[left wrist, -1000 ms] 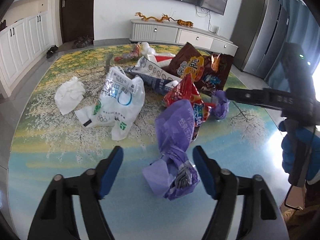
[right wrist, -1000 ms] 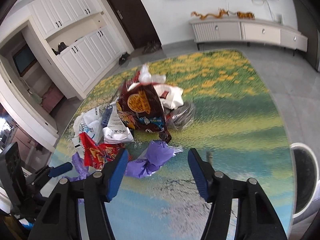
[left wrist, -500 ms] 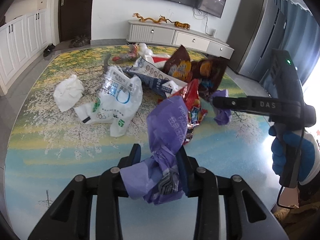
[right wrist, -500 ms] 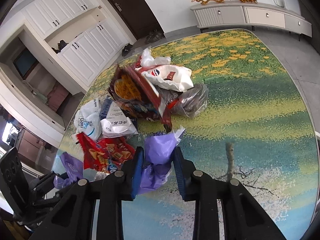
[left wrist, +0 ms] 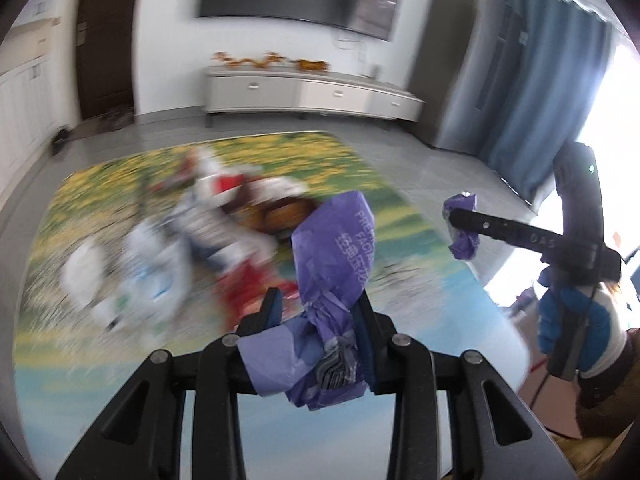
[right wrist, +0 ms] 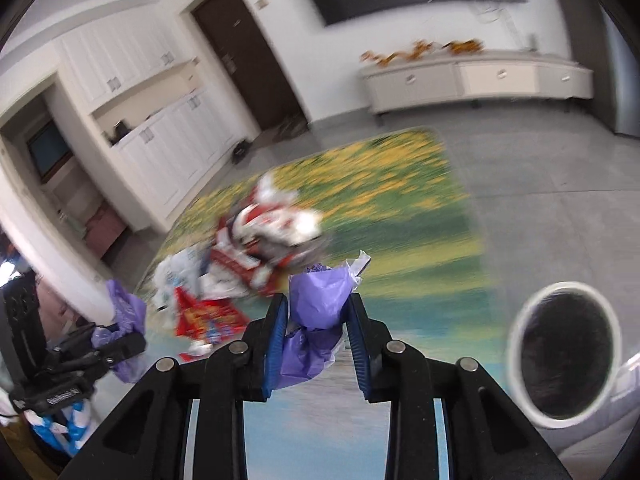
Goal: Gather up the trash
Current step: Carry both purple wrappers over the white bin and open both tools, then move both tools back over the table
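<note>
My left gripper (left wrist: 320,316) is shut on a long purple tissue wrapper (left wrist: 340,256) and holds it above the table. My right gripper (right wrist: 318,320) is shut on a smaller crumpled purple wrapper (right wrist: 316,300), also lifted; it shows in the left wrist view (left wrist: 464,236) at the right. The left gripper with its wrapper shows in the right wrist view (right wrist: 120,320) at the left. The rest of the trash pile (left wrist: 200,232), with white bags and red and brown snack packs, lies blurred on the painted table (left wrist: 100,344).
A white-rimmed bin with a black liner (right wrist: 564,348) stands off the table's right edge in the right wrist view. A red snack pack (right wrist: 208,316) lies near the table's front. A low white cabinet (left wrist: 312,92) stands by the far wall.
Both grippers closed on their purple wrappers and have now lifted them up and back from the table. The views are blurred by the motion, and the bin has come into the right wrist view.
</note>
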A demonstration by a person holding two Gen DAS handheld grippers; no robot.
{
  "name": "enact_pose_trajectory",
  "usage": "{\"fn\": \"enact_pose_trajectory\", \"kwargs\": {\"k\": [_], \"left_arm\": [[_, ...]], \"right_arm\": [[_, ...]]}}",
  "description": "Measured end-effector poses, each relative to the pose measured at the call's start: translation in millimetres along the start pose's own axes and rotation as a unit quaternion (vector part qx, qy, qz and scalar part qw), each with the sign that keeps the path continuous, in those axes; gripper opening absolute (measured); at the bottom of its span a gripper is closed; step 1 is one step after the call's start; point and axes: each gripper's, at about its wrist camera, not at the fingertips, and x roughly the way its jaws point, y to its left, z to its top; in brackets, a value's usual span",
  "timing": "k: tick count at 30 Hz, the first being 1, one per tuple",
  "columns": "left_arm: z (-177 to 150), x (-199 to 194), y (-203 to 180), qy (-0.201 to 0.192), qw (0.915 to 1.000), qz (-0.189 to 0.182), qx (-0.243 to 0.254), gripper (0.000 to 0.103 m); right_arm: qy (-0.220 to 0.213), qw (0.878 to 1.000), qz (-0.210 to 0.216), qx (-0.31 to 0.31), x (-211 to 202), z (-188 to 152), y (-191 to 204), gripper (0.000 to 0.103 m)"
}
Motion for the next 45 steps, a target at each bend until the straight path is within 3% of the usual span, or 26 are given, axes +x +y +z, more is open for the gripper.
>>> {"fn": "enact_pose_trajectory", "kwargs": {"k": [7, 12, 15, 21, 24, 28, 35, 45], "left_arm": [[58.7, 65.5, -95.6, 0.040, 0.9946, -0.064, 0.071, 0.033], [85.8, 134.0, -166.3, 0.083, 0.9859, -0.096, 0.110, 0.033], [95.6, 173.4, -197.9, 0.101, 0.9829, -0.097, 0.119, 0.034], [107.6, 237.7, -236.3, 0.128, 0.9791, -0.106, 0.117, 0.035], [106.7, 265.7, -245.8, 0.150, 0.9761, -0.117, 0.105, 0.040], [106.8, 292.3, -245.5, 0.174, 0.9728, -0.134, 0.072, 0.047], [107.1, 281.9, -242.7, 0.164, 0.9748, -0.139, 0.060, 0.047], [113.8, 191.3, -227.5, 0.065, 0.9896, -0.099, 0.081, 0.047]], "right_arm": [[-0.034, 0.990, -0.118, 0.061, -45.9, -14.8, -106.0, 0.028], [-0.027, 0.979, -0.164, 0.120, -50.7, -33.3, -177.3, 0.028], [-0.016, 0.972, -0.188, 0.141, -41.5, -39.4, -210.6, 0.028], [0.007, 0.963, -0.223, 0.149, -22.1, -39.7, -245.1, 0.030], [0.014, 0.960, -0.231, 0.155, -17.7, -43.0, -255.0, 0.030], [0.021, 0.955, -0.253, 0.155, -14.6, -46.1, -261.4, 0.042], [0.011, 0.950, -0.262, 0.167, -22.9, -47.5, -261.1, 0.049], [-0.054, 0.959, -0.241, 0.140, -67.1, -19.6, -205.9, 0.062]]}}
